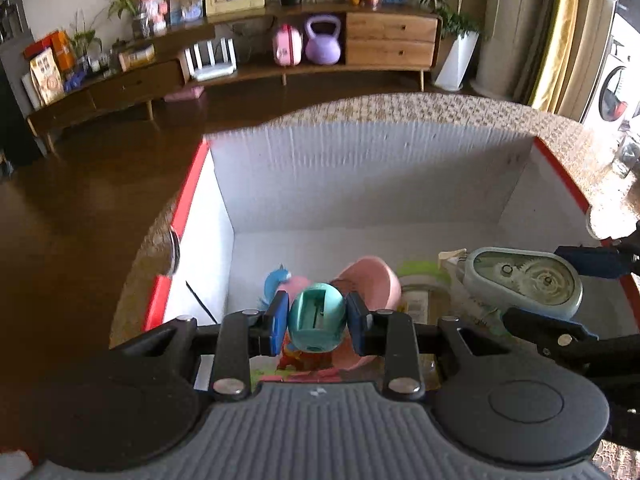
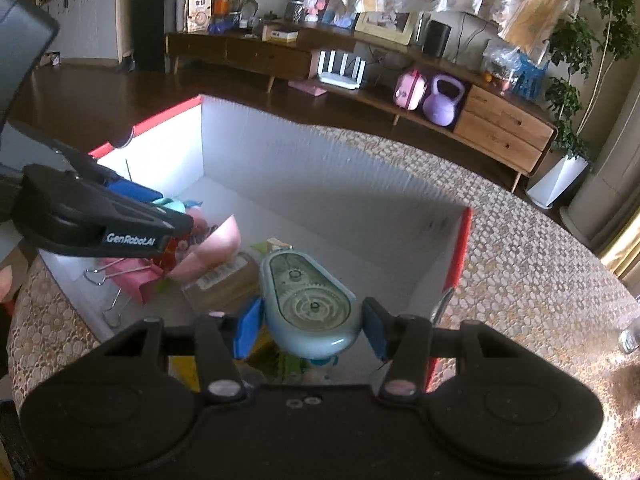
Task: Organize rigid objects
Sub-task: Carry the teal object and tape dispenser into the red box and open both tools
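Left wrist view: the left gripper (image 1: 317,322) is clamped on a small teal pencil sharpener (image 1: 317,323); both blue pads press its sides, and its blade slot faces the camera. It hangs over the near end of an open white box with red rim (image 1: 191,200), which sits on a round patterned mat (image 1: 400,108). Below and behind the sharpener, inside the box, lie a pink bowl-shaped item (image 1: 374,280), a blue feathery piece (image 1: 274,280) and a jar with a green lid (image 1: 424,280). At right, the right gripper (image 1: 560,292) enters the frame gripping a pale blue correction-tape dispenser (image 1: 524,280), gears visible through its clear face, also above the box interior. Background: a long wooden sideboard (image 1: 388,40) with a purple kettlebell (image 1: 323,42).

Right wrist view: the right gripper (image 2: 314,322) is closed on the correction-tape dispenser (image 2: 310,304), pads at either side of its wide end, narrow end pointing away. It hangs over the box (image 2: 460,248), near its right wall. At left, the left gripper (image 2: 160,208) shows side-on; only a sliver of the teal sharpener (image 2: 172,203) shows past its finger. Box floor under it: the pink item (image 2: 220,244), a pink binder clip (image 2: 128,280) with wire handles, and a brown cardboard packet (image 2: 224,284) with a printed label.
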Tool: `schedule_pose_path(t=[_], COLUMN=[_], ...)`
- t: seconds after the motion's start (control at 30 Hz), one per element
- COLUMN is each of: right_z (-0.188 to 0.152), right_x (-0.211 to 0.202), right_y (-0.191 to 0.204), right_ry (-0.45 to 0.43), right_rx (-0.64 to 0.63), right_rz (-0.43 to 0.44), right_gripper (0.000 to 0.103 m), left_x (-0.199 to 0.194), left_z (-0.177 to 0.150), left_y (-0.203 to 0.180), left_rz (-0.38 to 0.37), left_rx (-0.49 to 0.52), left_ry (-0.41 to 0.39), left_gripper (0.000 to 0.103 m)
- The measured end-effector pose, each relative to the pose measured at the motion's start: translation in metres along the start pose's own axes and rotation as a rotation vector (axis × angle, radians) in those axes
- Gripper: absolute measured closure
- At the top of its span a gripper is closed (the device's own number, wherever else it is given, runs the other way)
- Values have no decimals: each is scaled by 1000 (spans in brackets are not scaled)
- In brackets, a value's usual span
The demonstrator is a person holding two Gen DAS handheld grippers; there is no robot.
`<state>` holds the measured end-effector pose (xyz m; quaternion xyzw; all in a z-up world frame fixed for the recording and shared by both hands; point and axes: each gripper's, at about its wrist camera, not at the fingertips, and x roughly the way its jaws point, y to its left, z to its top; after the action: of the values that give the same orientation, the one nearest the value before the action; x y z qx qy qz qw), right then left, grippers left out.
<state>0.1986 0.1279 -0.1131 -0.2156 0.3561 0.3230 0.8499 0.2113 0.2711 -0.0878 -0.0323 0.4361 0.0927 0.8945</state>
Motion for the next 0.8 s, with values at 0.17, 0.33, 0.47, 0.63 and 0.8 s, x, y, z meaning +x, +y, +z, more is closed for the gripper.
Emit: schedule_pose_path(t=[0.17, 0.33, 0.47, 0.63, 0.8], right_z=[-2, -2, -3, -4, -5], right_x=[3, 4, 2, -4, -13], right_y=[2, -3, -6, -10, -12], right_ry=[17, 36, 40, 40, 26], right_rx=[2, 34, 48, 71, 75], right_rz=[19, 40, 44, 50, 54], right_gripper=[50, 49, 48, 48, 44], left_x=[6, 6, 7, 5, -2], left_z=[-5, -9, -5, -7, -8], left_y=[4, 7, 7, 3, 1], left_rz=[-11, -26, -29, -28, -18], left_rx=[-21, -30, -34, -20, -19], left_ry=[34, 59, 79, 90, 93], left_gripper=[73, 73, 73, 73, 73])
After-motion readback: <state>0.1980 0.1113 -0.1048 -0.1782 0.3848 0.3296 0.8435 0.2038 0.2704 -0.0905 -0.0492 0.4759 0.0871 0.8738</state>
